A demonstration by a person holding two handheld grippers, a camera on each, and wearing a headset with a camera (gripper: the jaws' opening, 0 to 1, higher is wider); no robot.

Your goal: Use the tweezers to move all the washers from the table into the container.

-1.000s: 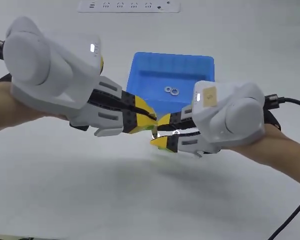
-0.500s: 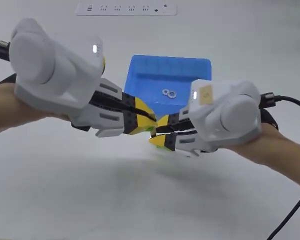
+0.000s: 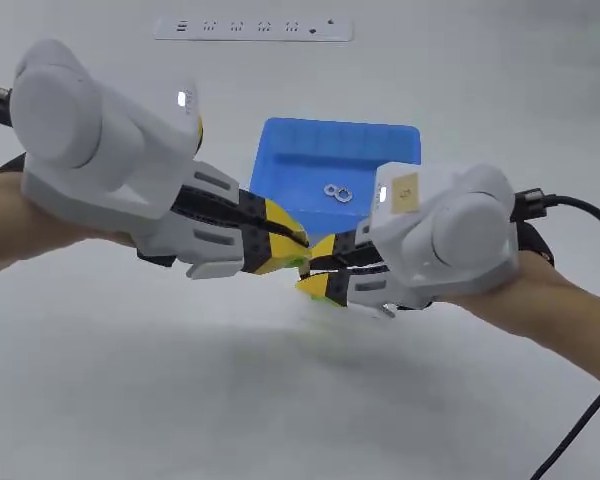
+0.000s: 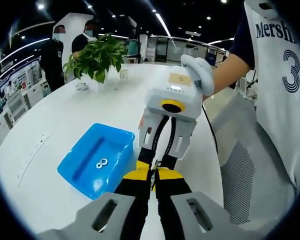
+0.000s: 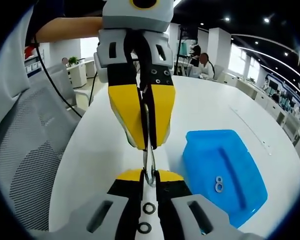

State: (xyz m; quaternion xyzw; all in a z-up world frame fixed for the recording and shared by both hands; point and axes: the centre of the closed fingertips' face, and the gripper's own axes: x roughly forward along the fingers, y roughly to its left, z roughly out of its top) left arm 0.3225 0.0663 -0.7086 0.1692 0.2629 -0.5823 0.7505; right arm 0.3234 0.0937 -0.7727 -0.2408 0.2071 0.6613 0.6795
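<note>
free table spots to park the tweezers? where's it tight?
Free: the bare table nearest the person, and the band between container and power strip. Tight: where left gripper and right gripper meet on the tweezers, over loose washers.

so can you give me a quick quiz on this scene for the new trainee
1. True or false: the blue container is empty.
2. In the right gripper view, how many loose washers lie on the table in the gap between the right gripper's jaws? A one, B two, C four.
3. Fill in: the left gripper is shut on the ____.
Key: 1 false, there are two washers inside; 2 B; 3 tweezers.
</note>
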